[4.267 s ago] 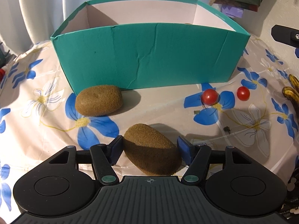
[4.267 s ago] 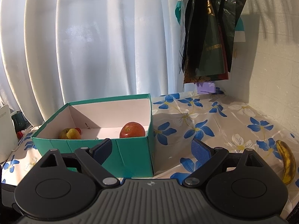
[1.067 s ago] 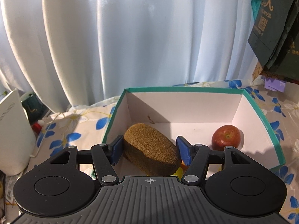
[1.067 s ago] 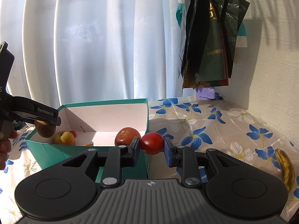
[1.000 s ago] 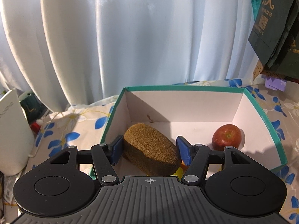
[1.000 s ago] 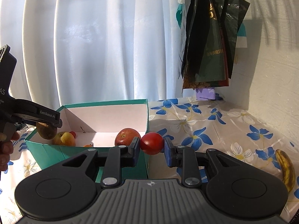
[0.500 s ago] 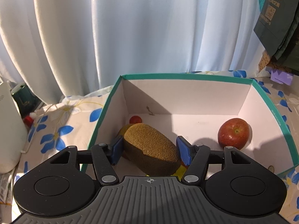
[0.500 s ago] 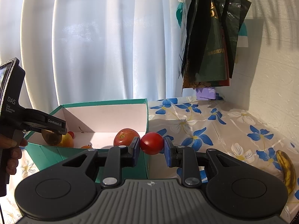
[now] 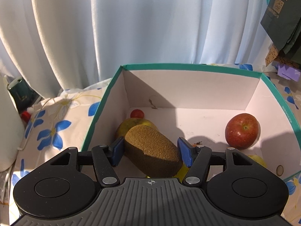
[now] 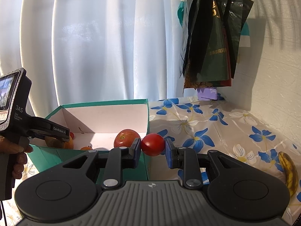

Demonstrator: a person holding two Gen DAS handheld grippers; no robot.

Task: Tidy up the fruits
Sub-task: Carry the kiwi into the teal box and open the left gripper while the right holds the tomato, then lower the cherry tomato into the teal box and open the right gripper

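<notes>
My left gripper (image 9: 151, 153) is shut on a brown kiwi (image 9: 152, 148) and holds it over the left near part of the teal box (image 9: 188, 66). Inside the box lie a red apple (image 9: 242, 133), a yellow-green fruit (image 9: 129, 125) and a small tomato (image 9: 137, 114). My right gripper (image 10: 152, 151) is shut on a red tomato (image 10: 152, 144), just outside the box's right wall (image 10: 147, 113). The right wrist view shows the left gripper (image 10: 48, 130) above the box's left end, and the apple (image 10: 127, 135).
A spotted banana (image 10: 288, 170) lies on the flowered tablecloth (image 10: 216, 131) at the right. Dark bags (image 10: 212, 37) hang on the wall. White curtains stand behind the box. A white object (image 9: 7, 131) and a dark cup (image 9: 20, 92) stand left of the box.
My left gripper has carried the kiwi forward and lower over the box. My right gripper holds the tomato in the same place.
</notes>
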